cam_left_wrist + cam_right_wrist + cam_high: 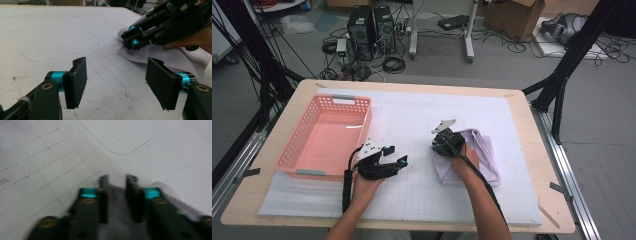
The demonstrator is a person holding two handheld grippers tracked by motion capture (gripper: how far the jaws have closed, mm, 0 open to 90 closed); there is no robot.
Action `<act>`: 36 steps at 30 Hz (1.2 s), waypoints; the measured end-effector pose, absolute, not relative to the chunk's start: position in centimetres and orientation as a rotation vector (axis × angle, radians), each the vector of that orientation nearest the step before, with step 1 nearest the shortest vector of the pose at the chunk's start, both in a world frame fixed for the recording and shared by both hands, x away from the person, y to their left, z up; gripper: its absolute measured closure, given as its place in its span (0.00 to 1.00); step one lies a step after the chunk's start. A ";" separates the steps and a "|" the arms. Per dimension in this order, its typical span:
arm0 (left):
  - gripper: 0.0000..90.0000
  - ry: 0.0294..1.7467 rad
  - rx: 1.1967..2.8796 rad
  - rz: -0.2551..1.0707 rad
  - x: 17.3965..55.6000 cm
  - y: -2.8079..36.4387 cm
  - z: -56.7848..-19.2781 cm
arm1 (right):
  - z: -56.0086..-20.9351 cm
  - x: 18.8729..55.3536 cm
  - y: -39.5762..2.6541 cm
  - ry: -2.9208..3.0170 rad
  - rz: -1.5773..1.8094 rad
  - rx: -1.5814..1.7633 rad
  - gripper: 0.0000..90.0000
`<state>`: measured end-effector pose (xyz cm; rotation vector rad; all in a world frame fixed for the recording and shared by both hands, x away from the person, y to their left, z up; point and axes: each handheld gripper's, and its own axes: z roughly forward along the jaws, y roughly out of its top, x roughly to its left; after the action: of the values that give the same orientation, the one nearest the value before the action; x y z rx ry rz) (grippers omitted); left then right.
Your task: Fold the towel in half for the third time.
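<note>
- A folded pale lilac cloth (477, 155) lies on the white gridded foam mat (422, 125) covering the light wooden tabletop (532, 145), at about four o'clock from the mat's centre.
- The right hand-held gripper (434, 146) rests on the cloth's near-left corner, its jaws pointing toward nine o'clock; in the right gripper view (117, 195) the jaws stand close together with a fold of the lilac fabric between them, the picture blurred, so whether the pads truly pinch it cannot be told from there.
- The left hand-held gripper (396, 156) hovers over bare mat at about seven o'clock from centre, jaws wide apart and empty; the left gripper view (120, 80) shows only gridded mat between its pads.
- An empty salmon-pink perforated plastic basket (302, 145) sits at the mat's nine o'clock edge, just beside the left hand-held gripper and well apart from the cloth.
</note>
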<state>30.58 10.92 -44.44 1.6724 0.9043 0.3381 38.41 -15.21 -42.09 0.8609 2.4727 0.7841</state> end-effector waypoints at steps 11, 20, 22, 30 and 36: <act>0.39 0.907 1.666 0.337 30.7 10.9 -44.5 | -39.2 36.0 -20.6 2.350 1.063 0.928 1.00; 0.39 0.925 1.657 0.343 30.8 11.2 -44.6 | -41.1 36.0 -17.6 2.461 1.052 0.930 0.48; 0.39 0.929 1.650 0.343 30.8 11.2 -44.5 | -41.9 36.0 -16.4 2.498 1.030 0.904 0.48; 0.39 0.938 1.649 0.351 30.7 11.5 -44.4 | -43.5 36.3 -14.7 2.553 0.898 0.844 0.72; 0.39 0.937 1.651 0.355 30.7 11.5 -44.4 | -42.9 35.7 -15.1 2.565 0.947 0.821 0.97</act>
<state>30.69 11.49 -44.40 1.6511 0.9366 0.3554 35.72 -15.06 -42.85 0.8209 2.5653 0.9471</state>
